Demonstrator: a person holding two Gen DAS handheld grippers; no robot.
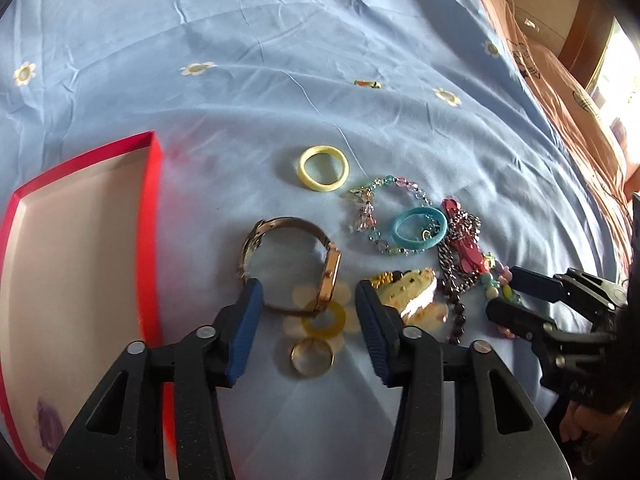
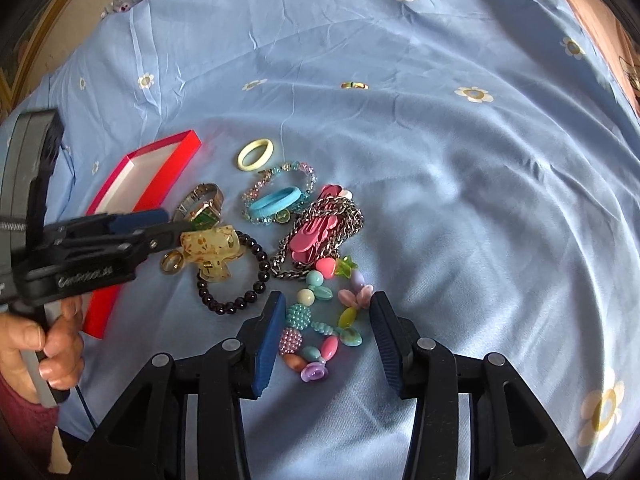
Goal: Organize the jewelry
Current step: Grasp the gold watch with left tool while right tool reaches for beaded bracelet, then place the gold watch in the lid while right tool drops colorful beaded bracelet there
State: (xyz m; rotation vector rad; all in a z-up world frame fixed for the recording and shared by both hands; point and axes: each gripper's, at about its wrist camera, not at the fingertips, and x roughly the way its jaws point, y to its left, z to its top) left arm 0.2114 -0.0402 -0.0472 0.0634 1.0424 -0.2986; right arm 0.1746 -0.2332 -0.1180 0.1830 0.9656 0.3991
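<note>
While I had both grippers low over the blue flowered bedsheet (image 2: 460,184), the left gripper (image 1: 308,300) had its jaws spread with nothing pinched, the gold watch (image 1: 294,264) and a gold ring (image 1: 311,358) lying loose between the fingers. Off at its 9 o'clock sat the red box (image 1: 154,200), open, with nothing I could make out inside. My right gripper (image 2: 326,316) was spread too, straddling the pastel bead bracelet (image 2: 320,320) without pressing on it. From there, the black bead bracelet (image 2: 236,276) lay at 10 o'clock, the amber hair claw (image 2: 210,250) just past it, and the pink clip (image 2: 316,232) tangled in a silver chain (image 2: 320,216) at 12. Yellow ring (image 2: 256,154) and blue hair tie (image 2: 276,202) lay farther up.
</note>
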